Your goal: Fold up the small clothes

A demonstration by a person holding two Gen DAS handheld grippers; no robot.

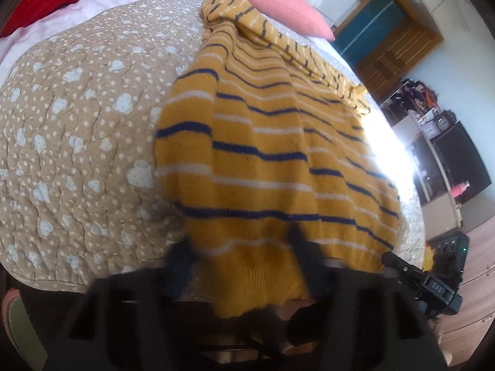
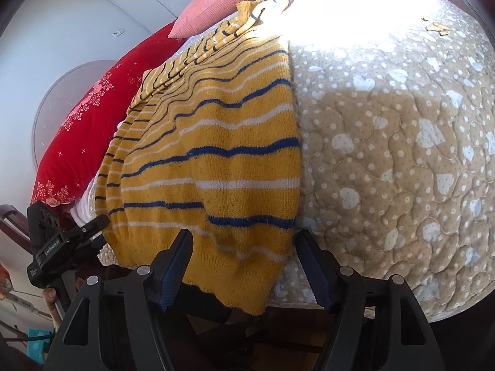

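A tan quilt [image 2: 386, 142] printed with pale hearts is spread over the bed. A pink cushion [image 1: 284, 6] and a red pillow [image 2: 86, 123] are laid at its far end.

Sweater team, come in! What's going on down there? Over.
Left gripper blurred at sweater hem, grip unclear. Right gripper open, straddling hem corner. Sweater flat on quilt, hem overhanging. Nothing in the way.

Little can be read here. From the right wrist view, the other black gripper [image 2: 62, 247], just left of the yellow striped sweater's [image 2: 216, 170] hem, bears small white lettering that seems to say "GenRobot.AI", though it is tiny. From the left wrist view, the black gripper [image 1: 433, 287] right of that sweater carries a short white label, upside down and not legible for certain.
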